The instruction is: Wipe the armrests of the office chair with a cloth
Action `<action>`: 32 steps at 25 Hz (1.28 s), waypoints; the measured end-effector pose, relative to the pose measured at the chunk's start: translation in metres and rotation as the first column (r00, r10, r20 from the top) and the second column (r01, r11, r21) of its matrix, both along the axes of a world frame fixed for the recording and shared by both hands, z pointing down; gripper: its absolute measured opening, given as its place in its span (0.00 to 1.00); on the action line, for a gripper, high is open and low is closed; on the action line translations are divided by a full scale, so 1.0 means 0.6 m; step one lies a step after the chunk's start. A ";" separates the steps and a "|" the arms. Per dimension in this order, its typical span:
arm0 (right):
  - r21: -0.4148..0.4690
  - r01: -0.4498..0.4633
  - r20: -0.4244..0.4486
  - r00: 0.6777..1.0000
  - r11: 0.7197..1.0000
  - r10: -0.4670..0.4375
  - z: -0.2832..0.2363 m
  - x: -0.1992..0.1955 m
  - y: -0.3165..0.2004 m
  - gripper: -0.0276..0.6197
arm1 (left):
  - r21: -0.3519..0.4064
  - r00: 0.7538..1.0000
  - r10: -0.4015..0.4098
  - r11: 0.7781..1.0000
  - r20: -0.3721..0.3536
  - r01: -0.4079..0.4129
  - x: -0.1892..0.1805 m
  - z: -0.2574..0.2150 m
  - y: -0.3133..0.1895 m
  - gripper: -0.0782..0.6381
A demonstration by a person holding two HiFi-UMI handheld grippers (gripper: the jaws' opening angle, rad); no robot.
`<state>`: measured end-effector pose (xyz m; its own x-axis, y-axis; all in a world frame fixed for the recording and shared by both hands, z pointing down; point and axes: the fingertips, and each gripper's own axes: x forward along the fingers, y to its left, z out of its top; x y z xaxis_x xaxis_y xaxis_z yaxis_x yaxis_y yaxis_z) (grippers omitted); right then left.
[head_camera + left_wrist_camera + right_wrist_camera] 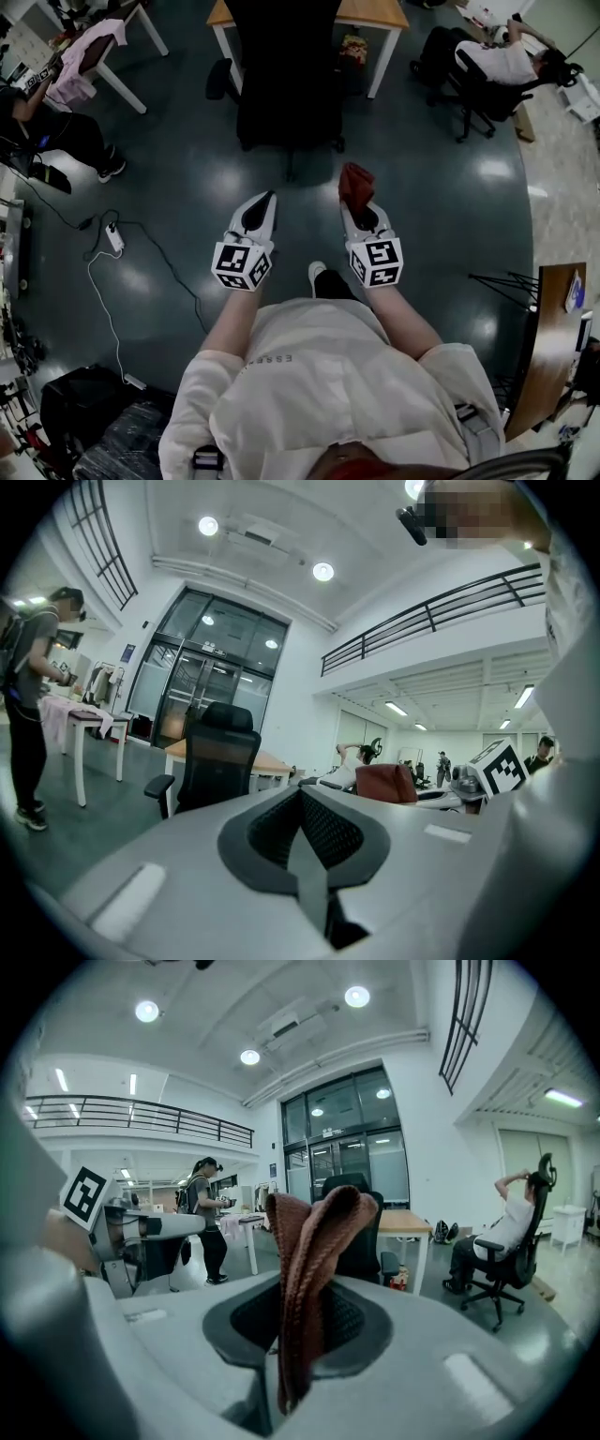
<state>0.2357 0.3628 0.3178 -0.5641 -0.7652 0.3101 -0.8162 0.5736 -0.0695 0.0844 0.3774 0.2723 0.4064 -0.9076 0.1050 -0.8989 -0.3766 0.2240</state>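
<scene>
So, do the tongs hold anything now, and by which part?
The right tongs hold the cloth, pinched by its lower folded end; the rest sticks up. The left tongs are shut on nothing.

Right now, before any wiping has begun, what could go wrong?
1. The cloth is pinched as a narrow folded bunch in the right gripper; dragged along an armrest, it could slip out or wipe poorly.
2. The office chair stands ahead, untouched, and the left gripper is shut and empty; the chair might swivel or shift under pressure.
</scene>
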 end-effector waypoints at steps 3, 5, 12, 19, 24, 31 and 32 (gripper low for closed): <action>0.013 -0.035 -0.006 0.999 0.999 0.035 -0.016 -0.016 0.043 0.12 | 0.008 1.000 0.012 1.000 -0.020 -0.011 -0.031 -0.010 0.042 0.13; 0.024 -0.066 -0.005 0.998 0.998 0.066 -0.028 -0.027 0.066 0.12 | 0.022 0.999 0.031 0.999 -0.013 -0.031 -0.051 -0.021 0.067 0.13; 0.068 -0.089 -0.023 0.996 0.994 0.091 -0.057 -0.078 0.141 0.12 | 0.064 0.999 0.030 0.998 -0.022 -0.028 -0.114 -0.040 0.136 0.13; 0.074 -0.091 -0.033 0.995 0.993 0.094 -0.053 -0.106 0.197 0.12 | 0.081 0.998 0.055 0.995 -0.021 -0.054 -0.138 -0.038 0.187 0.13; 0.077 -0.065 -0.054 0.996 0.995 0.069 -0.053 -0.121 0.212 0.12 | 0.105 0.998 0.055 0.993 -0.027 -0.051 -0.150 -0.047 0.197 0.13; 0.087 -0.038 -0.084 0.995 0.995 0.046 -0.060 -0.137 0.216 0.12 | 0.094 0.997 0.064 0.994 -0.043 -0.060 -0.144 -0.047 0.203 0.13; 0.080 -0.044 -0.084 0.995 0.996 0.051 -0.057 -0.136 0.215 0.12 | 0.094 0.997 0.072 0.993 -0.040 -0.068 -0.140 -0.046 0.205 0.13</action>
<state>0.1540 0.4920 0.2833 -0.5005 -0.8142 0.2942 -0.8435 0.5351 0.0459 0.0006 0.5002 0.2446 0.4717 -0.8817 0.0023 -0.8597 -0.4593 0.2237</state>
